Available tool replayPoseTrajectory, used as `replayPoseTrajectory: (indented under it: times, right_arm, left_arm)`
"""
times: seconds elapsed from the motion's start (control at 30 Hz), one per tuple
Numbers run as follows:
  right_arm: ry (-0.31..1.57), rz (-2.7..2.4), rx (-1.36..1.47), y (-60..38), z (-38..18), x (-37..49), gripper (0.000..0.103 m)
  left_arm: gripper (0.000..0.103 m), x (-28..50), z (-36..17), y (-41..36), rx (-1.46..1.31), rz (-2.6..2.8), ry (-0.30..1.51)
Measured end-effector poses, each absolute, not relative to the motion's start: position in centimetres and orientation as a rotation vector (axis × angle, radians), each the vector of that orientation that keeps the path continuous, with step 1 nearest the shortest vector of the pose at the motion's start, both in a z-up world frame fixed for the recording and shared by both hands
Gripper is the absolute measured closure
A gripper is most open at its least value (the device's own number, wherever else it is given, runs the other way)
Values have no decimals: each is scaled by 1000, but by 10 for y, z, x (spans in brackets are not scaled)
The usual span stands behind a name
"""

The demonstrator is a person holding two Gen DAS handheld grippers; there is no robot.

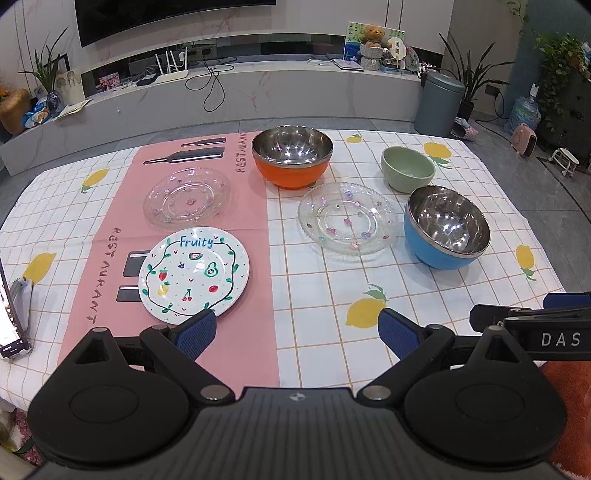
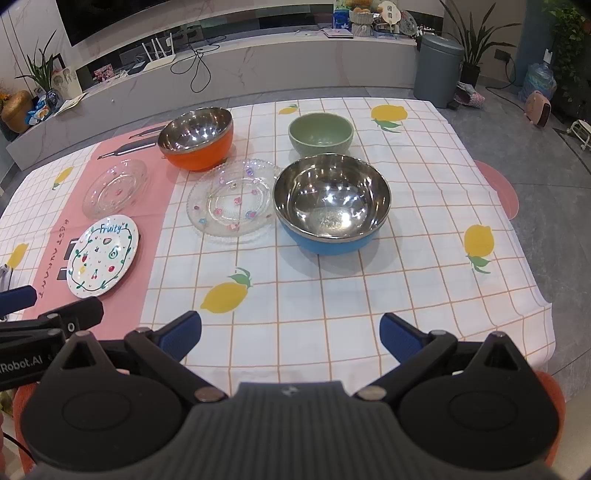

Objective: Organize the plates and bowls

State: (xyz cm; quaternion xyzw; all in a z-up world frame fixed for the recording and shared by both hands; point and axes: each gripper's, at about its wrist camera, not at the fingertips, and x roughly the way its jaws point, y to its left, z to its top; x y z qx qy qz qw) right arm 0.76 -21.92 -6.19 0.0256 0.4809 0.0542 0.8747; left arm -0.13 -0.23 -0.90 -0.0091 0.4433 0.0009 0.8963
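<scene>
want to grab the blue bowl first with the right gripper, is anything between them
Nothing visible is. The right gripper is open and empty, and only bare lemon-print tablecloth lies between it and the blue bowl. The glass plate sits beside the bowl's left side, off that line.

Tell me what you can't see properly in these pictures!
- Phone-like device, left wrist view: cut off by the left edge, screen too blurred to read.
- Black television, left wrist view: top cropped.
- Round white sign beside the brown teddy bear: lettering too small.
</scene>
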Motion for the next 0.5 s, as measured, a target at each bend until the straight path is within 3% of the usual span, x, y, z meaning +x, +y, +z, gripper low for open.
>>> replayPoseTrajectory:
  times: [0.5]
  right_arm:
    - [1007,116,58,-220,-62,6,3]
  left_arm:
    - [0,-2,-6,-4,-14,-1,917]
